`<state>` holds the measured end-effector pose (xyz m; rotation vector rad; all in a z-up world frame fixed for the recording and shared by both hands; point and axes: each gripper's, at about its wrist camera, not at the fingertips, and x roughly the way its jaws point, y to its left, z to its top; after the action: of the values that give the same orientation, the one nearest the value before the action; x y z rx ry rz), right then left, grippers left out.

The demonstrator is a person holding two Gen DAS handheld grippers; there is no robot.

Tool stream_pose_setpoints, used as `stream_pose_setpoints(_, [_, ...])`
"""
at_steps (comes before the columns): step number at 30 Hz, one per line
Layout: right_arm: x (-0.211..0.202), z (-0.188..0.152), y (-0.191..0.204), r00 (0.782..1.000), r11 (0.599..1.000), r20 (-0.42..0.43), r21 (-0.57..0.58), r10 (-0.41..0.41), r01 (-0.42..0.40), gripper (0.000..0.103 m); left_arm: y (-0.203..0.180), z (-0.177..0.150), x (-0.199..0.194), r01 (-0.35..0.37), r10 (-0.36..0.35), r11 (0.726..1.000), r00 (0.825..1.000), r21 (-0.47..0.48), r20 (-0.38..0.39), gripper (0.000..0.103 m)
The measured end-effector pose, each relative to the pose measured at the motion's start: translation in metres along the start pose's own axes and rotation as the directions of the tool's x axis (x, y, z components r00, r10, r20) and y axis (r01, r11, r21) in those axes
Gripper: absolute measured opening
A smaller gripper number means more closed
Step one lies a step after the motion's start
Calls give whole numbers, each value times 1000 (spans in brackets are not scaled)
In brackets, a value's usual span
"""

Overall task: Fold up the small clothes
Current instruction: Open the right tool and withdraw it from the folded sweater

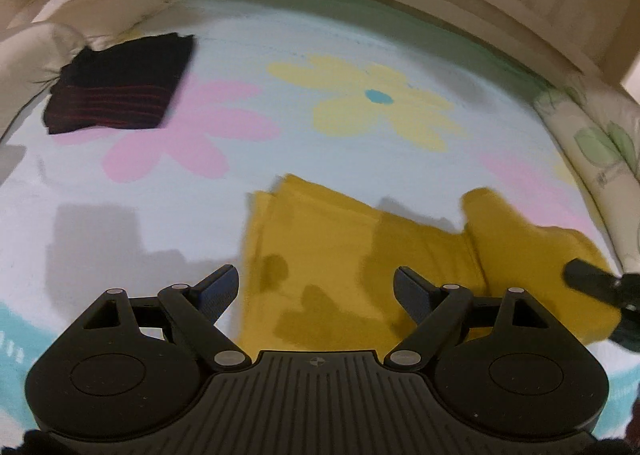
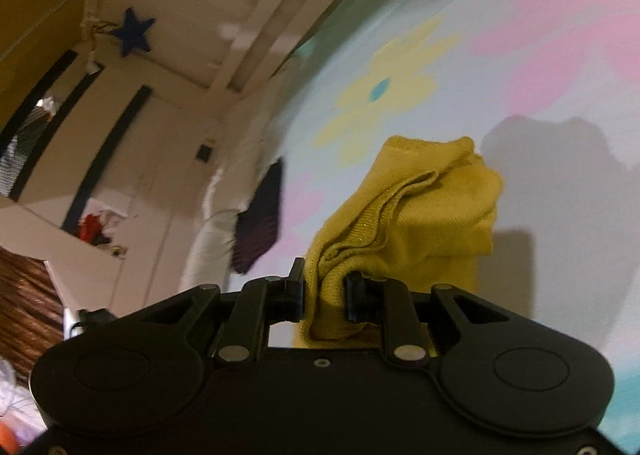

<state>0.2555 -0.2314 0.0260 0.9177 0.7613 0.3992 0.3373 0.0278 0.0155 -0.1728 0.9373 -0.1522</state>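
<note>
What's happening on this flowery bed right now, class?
A person with a handheld gripper in each hand is folding small clothes on a flower-print bedspread. The right gripper is shut on a bunched edge of a yellow knit garment and lifts it off the bed. The left gripper is open above the same garment, holding nothing. A dark striped garment lies already folded near the pillow.

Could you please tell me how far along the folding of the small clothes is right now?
Done: a dark striped garment lies folded on the flowered bedspread. In hand: the right gripper pinches an edge of the yellow garment; the left gripper hangs open above it. Left: finishing its fold.
</note>
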Motion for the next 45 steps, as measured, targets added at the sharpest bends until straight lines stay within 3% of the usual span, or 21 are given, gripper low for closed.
stream_pose_setpoints(6, [48,-17,17,999,1000,-36,10,23,-23,30,30,3,-10,-12,14,999,1000,-47,27,84])
stream_pose_setpoints(14, [104,-42,23,994,996,-71,-40,-81,78,30,61,-2,-7,-33,33,997,999,-72,-2,85])
stream_pose_setpoints(18, [115,-51,20,990,992,-76,-64,-115,110,37,71,-4,-3,-40,38,995,999,-88,-20,85])
stream_pose_setpoints(20, [119,-51,17,992,996,-100,-56,-76,71,59,74,-4,-4,-40,38,994,999,-99,-19,85])
stream_pose_setpoints(22, [117,-51,19,994,998,-111,-66,-16,9,73,76,-4,-5,-37,35,994,999,-107,-15,85])
stream_pose_setpoints(27, [100,-45,33,991,990,-90,-87,100,-108,74,74,-3,-7,-36,35,994,999,-105,-10,85])
stream_pose_setpoints(30, [88,-39,38,990,987,-64,-87,128,-133,74,71,-4,-6,-35,34,995,999,-98,-13,85])
stream_pose_setpoints(37, [50,-25,21,999,995,-36,-100,15,-18,74,63,-3,-5,-23,22,997,1000,-79,-14,85])
stream_pose_setpoints(40, [49,-28,17,997,991,-67,-127,-44,35,74,61,-2,-3,-19,18,997,1000,-69,-16,85])
stream_pose_setpoints(45, [64,-50,20,987,983,-147,-179,-67,41,74,58,1,-2,-22,21,997,1000,-67,-13,85])
